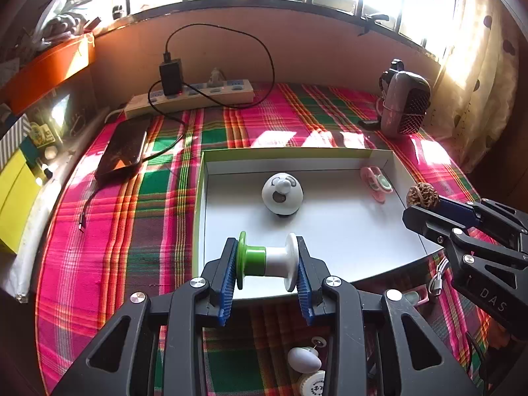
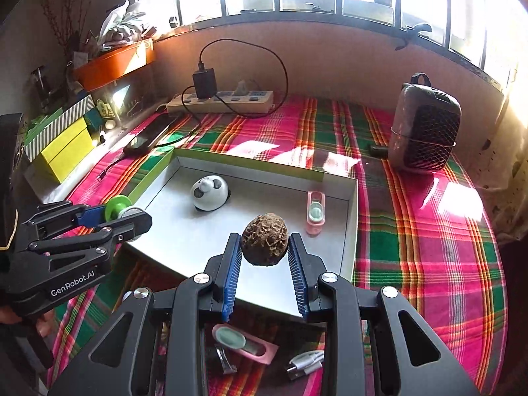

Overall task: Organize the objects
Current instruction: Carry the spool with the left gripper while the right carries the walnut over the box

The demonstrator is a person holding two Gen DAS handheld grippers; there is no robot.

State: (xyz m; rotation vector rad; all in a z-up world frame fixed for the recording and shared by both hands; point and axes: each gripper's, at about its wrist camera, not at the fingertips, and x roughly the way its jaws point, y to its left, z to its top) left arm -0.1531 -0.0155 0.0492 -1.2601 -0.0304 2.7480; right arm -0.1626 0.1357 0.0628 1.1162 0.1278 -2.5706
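Observation:
My left gripper (image 1: 268, 255) is shut on a green and white spool (image 1: 268, 260), held over the near left part of a shallow white tray (image 1: 346, 241). My right gripper (image 2: 264, 247) is shut on a brown wrinkled nut (image 2: 264, 243), held over the tray's near edge (image 2: 264, 297). The nut (image 1: 422, 195) and right gripper also show in the left wrist view at the tray's right side. The spool (image 2: 118, 210) shows in the right wrist view. Inside the tray lie a white panda-faced dome (image 1: 282, 194) and a small pink case (image 1: 376, 184).
A plaid cloth (image 1: 132, 231) covers the table. Behind the tray are a power strip (image 1: 191, 97) with a charger, a dark phone (image 1: 123, 148) and a small speaker (image 1: 404, 102). Below the grippers lie a pink case (image 2: 244, 343), a USB cable (image 2: 303, 363) and white round items (image 1: 303, 359).

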